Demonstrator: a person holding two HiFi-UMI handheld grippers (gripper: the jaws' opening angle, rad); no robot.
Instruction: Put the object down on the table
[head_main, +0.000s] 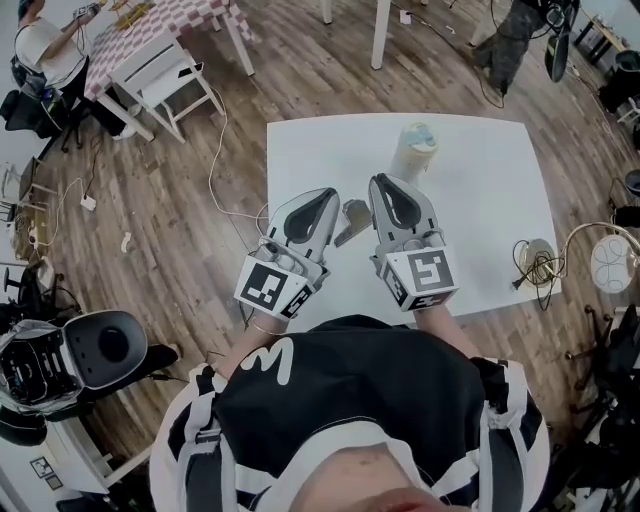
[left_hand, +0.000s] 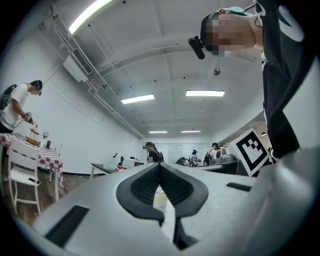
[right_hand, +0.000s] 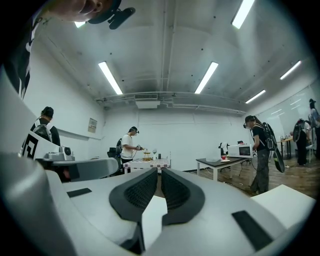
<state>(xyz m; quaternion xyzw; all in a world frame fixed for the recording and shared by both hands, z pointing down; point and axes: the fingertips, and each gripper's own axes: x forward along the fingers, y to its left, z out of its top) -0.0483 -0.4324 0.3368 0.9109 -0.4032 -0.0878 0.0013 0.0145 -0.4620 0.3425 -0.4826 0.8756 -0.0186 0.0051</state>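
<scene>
Seemingly done; the cup (head_main: 413, 152) is standing on the table (head_main: 490, 210); left gripper (head_main: 322, 197) and right gripper (head_main: 385, 182) are hovering near the cup, closed, empty.

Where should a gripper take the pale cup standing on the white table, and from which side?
Round its mid-body, below the top, coming level from the near side, where the right gripper is closest. The cup stands upright and round, so jaws closing across its width should probably seat squarely.
</scene>
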